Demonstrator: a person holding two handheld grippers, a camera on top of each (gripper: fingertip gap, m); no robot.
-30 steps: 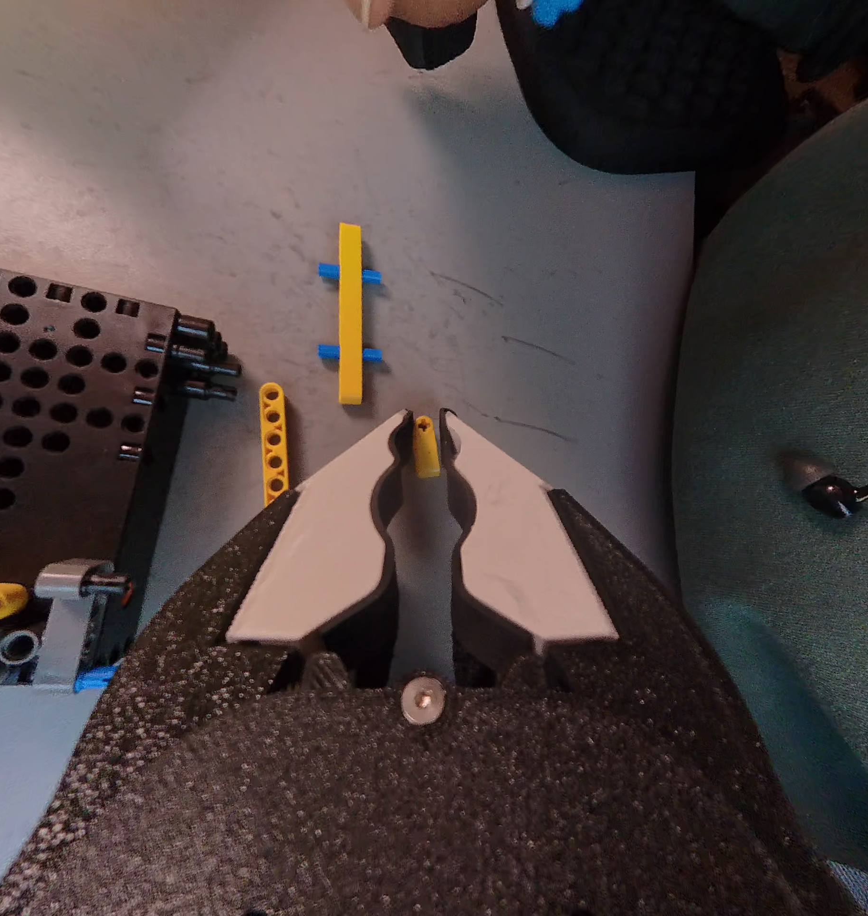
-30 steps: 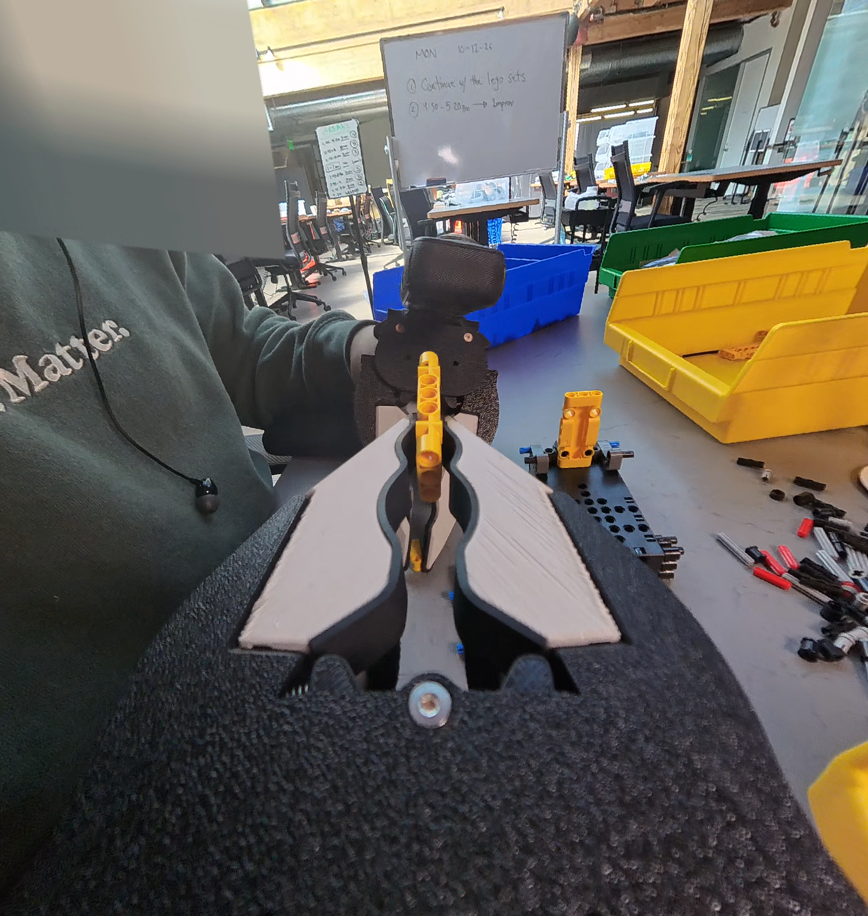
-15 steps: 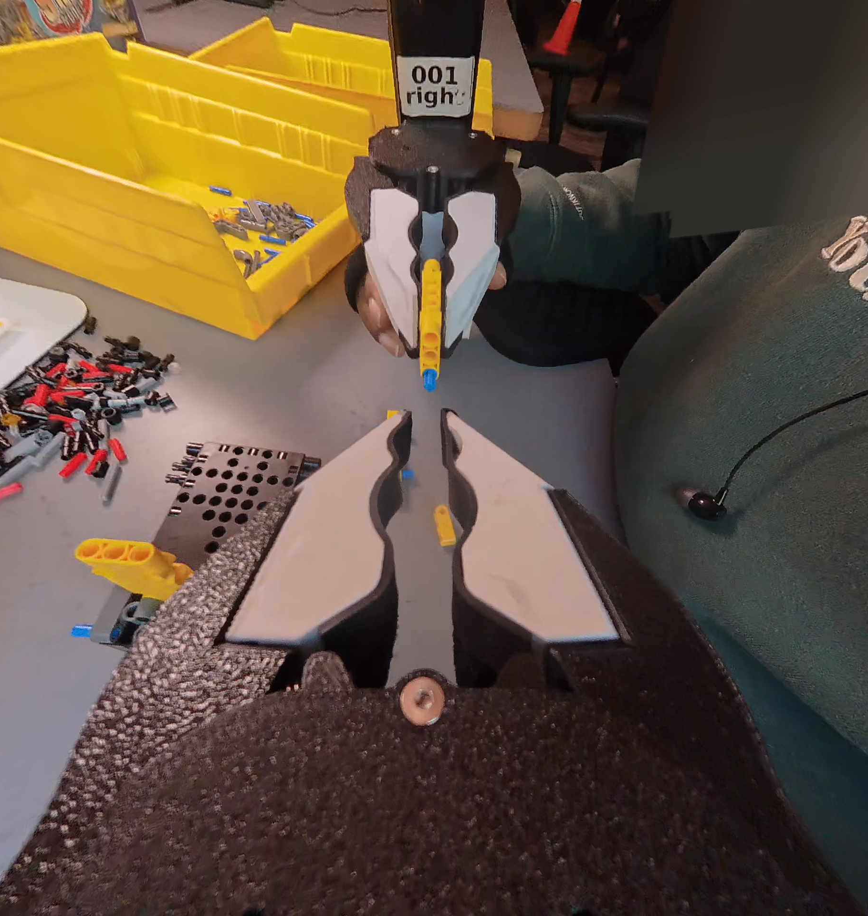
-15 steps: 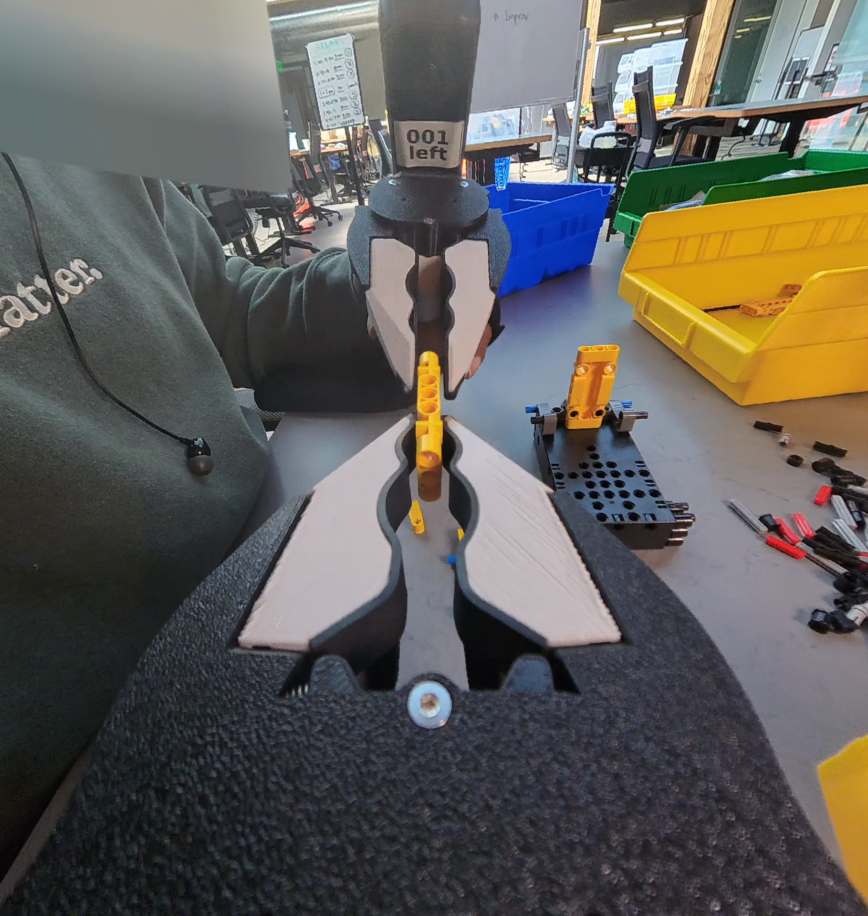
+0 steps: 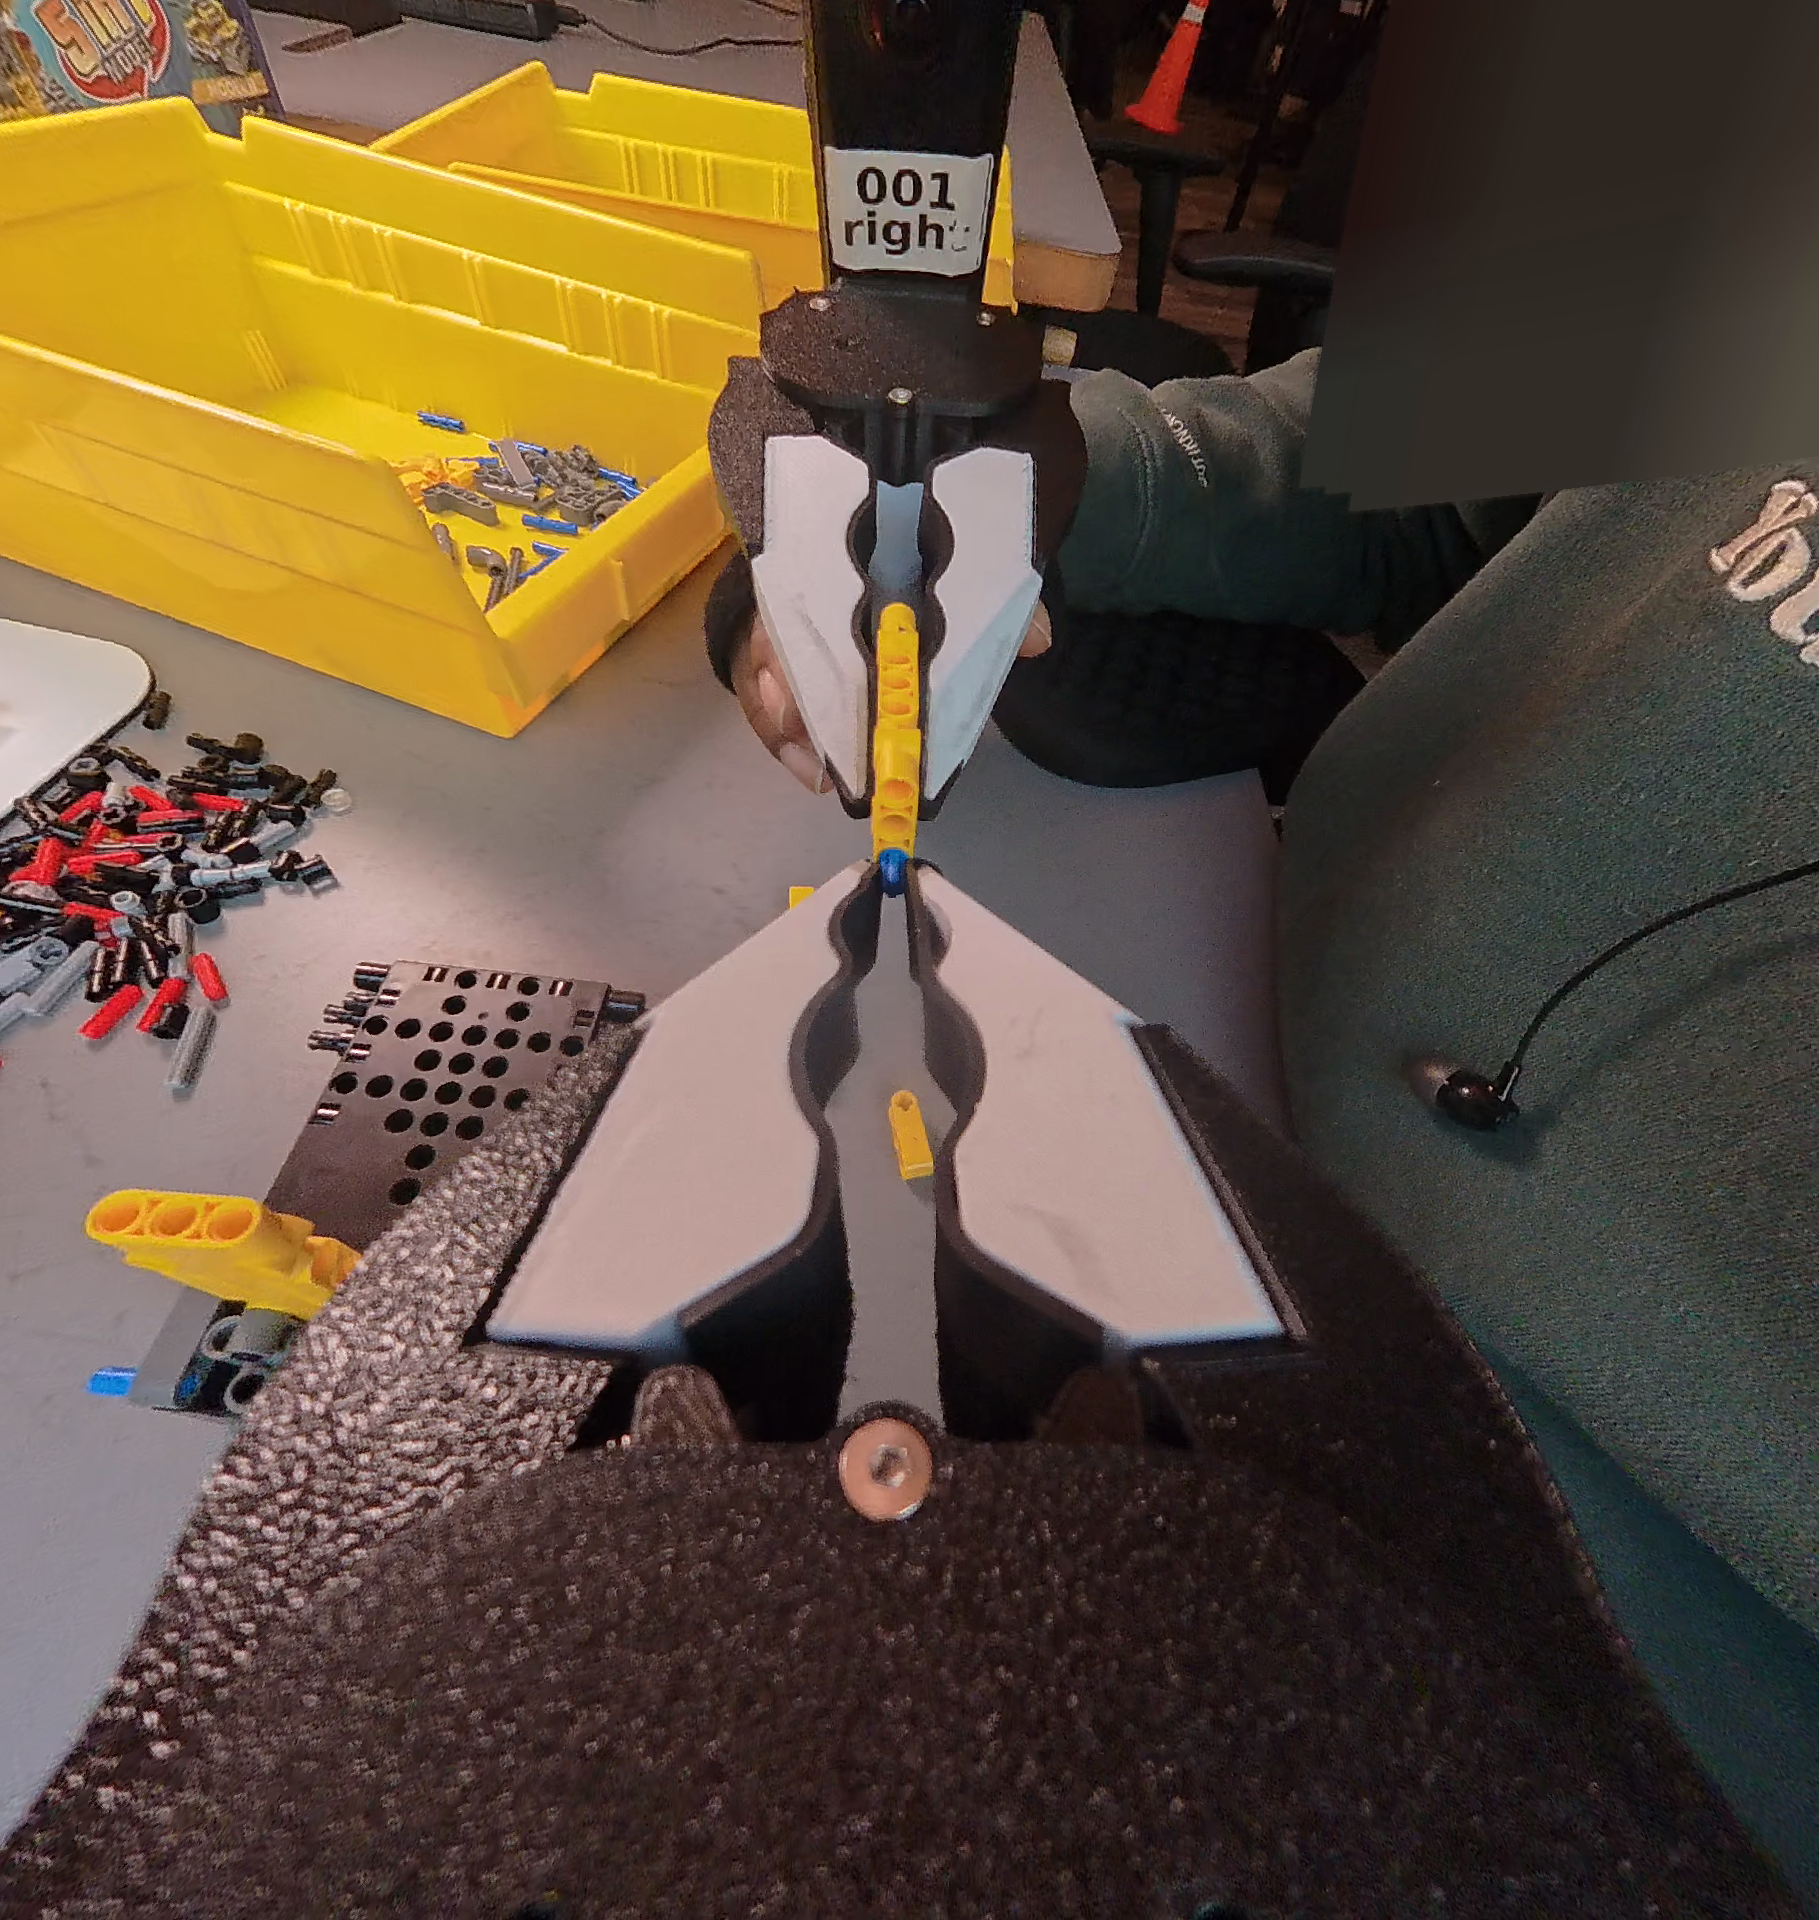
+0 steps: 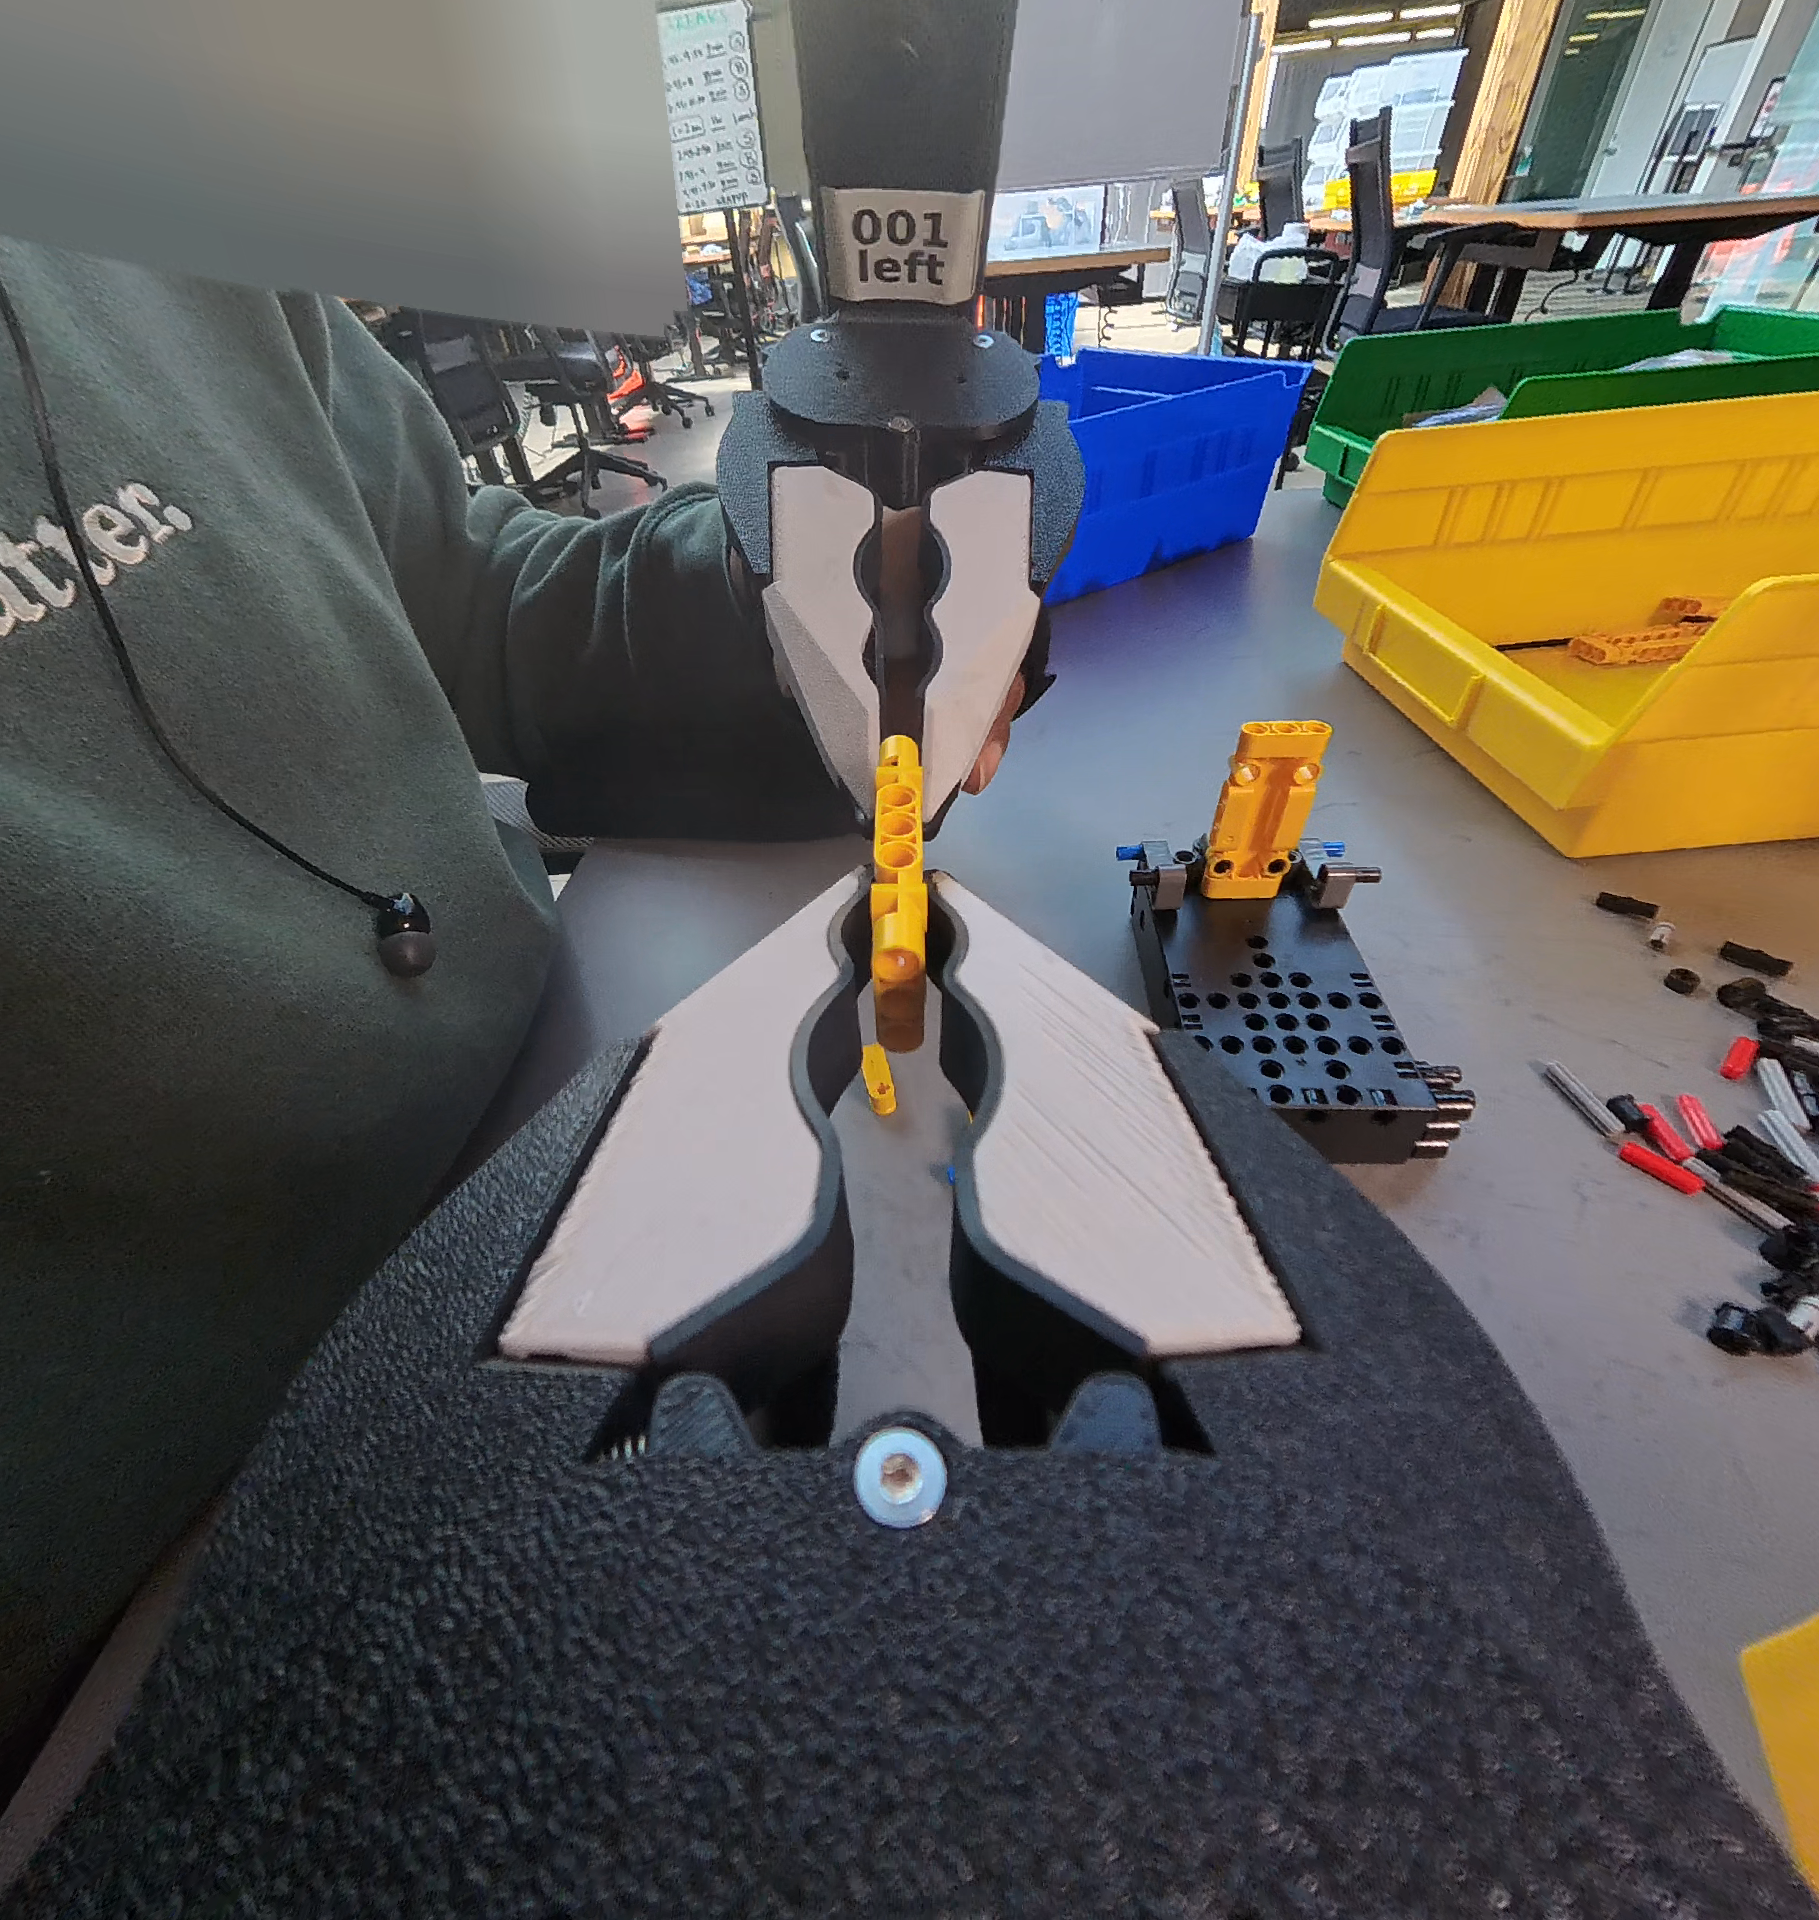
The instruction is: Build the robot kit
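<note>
Right tongs (image 6: 900, 883) pinching yellow beam (image 6: 899, 894); left tongs (image 5: 892, 878) pinching its blue pin (image 5: 890, 871)

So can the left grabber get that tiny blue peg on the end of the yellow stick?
Probably yes. The blue peg sticks out of the yellow stick held by the right gripper, and the left gripper has its tips either side of it with nothing between.

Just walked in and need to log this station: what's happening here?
A person holds two grippers tip to tip above a grey table. The right gripper is shut on a yellow holed beam. The left gripper pinches the blue pin at the beam's end. A small yellow piece lies on the table below, a black perforated plate nearby.
</note>
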